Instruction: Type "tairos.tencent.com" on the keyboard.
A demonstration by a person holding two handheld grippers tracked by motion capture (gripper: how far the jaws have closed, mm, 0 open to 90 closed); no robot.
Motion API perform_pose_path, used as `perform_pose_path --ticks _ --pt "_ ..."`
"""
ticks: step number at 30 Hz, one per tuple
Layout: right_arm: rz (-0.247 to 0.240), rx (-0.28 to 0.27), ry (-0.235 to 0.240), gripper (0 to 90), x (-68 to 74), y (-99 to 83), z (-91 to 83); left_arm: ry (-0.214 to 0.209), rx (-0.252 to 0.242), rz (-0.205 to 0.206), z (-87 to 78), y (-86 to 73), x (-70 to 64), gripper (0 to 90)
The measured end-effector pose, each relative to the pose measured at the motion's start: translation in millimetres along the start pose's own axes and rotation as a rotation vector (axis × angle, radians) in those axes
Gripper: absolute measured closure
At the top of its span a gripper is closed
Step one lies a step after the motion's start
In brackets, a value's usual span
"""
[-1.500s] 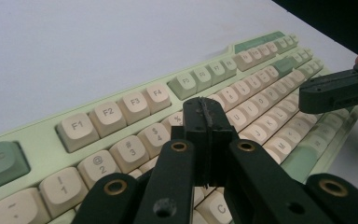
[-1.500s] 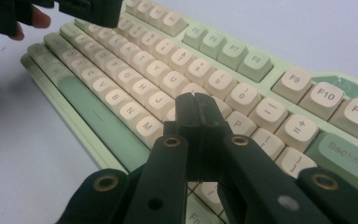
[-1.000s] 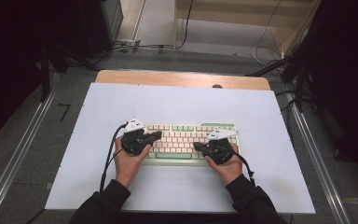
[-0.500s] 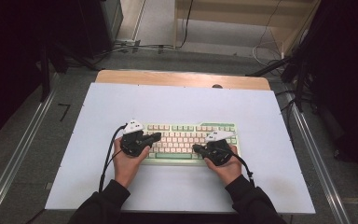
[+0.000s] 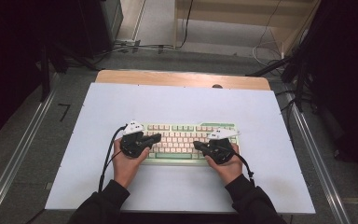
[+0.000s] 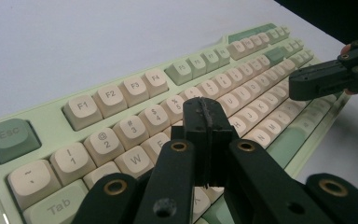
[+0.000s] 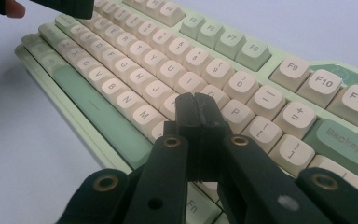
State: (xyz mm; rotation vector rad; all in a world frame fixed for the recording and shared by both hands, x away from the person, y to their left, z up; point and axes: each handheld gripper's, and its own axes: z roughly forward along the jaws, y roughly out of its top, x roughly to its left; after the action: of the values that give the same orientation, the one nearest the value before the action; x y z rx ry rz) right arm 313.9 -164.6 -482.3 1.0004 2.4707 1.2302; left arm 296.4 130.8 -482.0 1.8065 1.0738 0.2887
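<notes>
A pale green keyboard with cream keys lies flat on the white table, a little toward the near side. My left gripper is shut and hovers over the keyboard's left half, its tips above the E and R keys. My right gripper is shut too, over the right half, with its tips above the K and L keys. Nothing is held in either one. In the left gripper view the right gripper reaches in from the right side.
The white table top ends in a wooden strip at its far edge. Metal rails run along both sides on the floor. Cables lie on the floor beyond the table. A cable trails from the left gripper.
Both grippers stay over the keyboard. The right one has shifted slightly toward the near edge; the left one has barely moved.
</notes>
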Motion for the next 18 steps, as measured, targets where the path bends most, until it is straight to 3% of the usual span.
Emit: perform_pose_path --ticks 18 --pt "0.002 -0.014 0.009 88.3 1.4 6.2 2.1 -0.005 0.018 0.009 -1.5 -3.7 -1.2 90.0"
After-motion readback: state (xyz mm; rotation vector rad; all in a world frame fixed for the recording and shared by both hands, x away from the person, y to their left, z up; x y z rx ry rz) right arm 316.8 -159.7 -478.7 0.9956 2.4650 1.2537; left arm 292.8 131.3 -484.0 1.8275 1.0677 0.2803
